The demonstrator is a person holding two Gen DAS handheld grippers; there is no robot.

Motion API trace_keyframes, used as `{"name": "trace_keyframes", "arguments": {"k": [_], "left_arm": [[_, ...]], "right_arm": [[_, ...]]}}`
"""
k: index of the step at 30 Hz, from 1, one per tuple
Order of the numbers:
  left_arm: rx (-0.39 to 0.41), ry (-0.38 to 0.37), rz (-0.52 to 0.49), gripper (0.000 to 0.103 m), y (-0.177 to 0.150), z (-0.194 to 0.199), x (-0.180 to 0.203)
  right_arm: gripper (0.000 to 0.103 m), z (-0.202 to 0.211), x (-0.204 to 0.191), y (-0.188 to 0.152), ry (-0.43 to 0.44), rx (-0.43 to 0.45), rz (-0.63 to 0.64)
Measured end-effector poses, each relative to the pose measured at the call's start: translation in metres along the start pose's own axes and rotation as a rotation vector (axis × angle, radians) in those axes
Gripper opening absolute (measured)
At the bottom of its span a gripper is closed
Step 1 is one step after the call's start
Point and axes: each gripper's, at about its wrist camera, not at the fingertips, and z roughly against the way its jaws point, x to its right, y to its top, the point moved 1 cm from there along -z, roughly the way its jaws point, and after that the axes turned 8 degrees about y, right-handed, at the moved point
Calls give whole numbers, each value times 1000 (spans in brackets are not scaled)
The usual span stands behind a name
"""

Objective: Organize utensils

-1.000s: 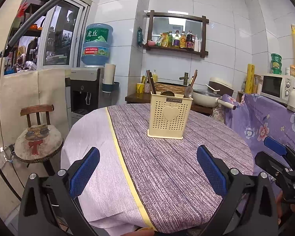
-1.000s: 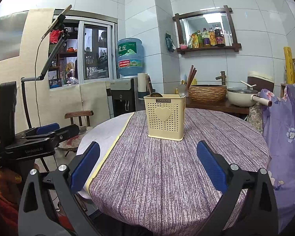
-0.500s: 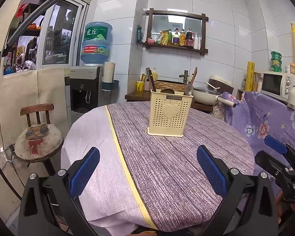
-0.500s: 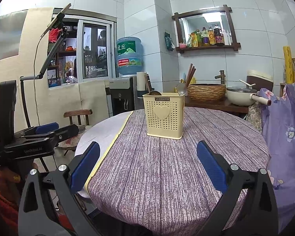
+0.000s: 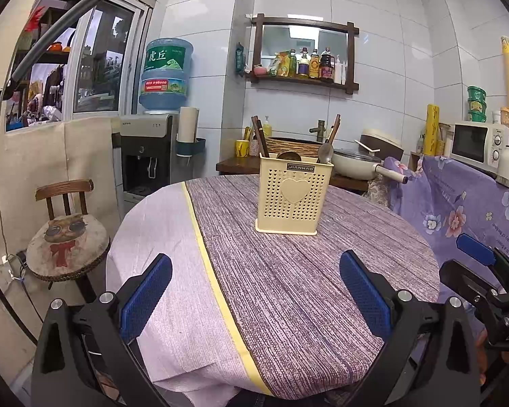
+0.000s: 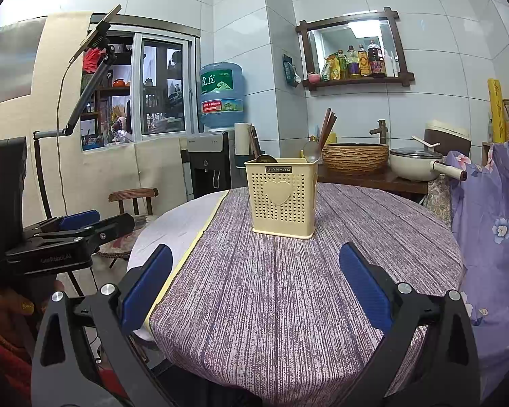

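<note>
— Standing upright on the purple striped tablecloth (image 5: 288, 288), the cream utensil holder (image 5: 293, 195) sat well ahead of both claws, near the far middle of the round table. Where were the grippers?

— Left gripper (image 5: 254, 291) hovered above the near edge, blue pads spread wide, nothing between them; the holder lined up roughly with the gap. Right gripper (image 6: 254, 281) was likewise spread and empty, with the holder (image 6: 281, 198) ahead and slightly right of centre.

— Contents?

— Dark chopsticks (image 5: 259, 135) leaned at the back left corner; a metal spoon (image 5: 325, 152) with a brown handle stood at the right. A second rounded bowl showed at the rim behind the label, too low to identify.

— Change from a second ago?

— Little. In the left view the holder sat slightly higher in the picture than before; in the right view it looked slightly nearer. Both claws kept the same wide spread.

— Anything hidden?

— The holder's inner compartments could not be seen through the perforated wall. Each gripper appeared at the edge of the other's view, partly cut off. A pale cloth (image 5: 159, 271) with a yellow stripe covered the table's left part.
</note>
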Motion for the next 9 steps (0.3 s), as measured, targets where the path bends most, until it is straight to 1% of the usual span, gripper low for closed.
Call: {"name": "trace_keyframes", "arguments": {"k": [9], "left_arm": [[-9, 13, -2, 98, -1, -3, -2]], "right_arm": [[97, -1, 2, -1, -2, -6, -7]]}}
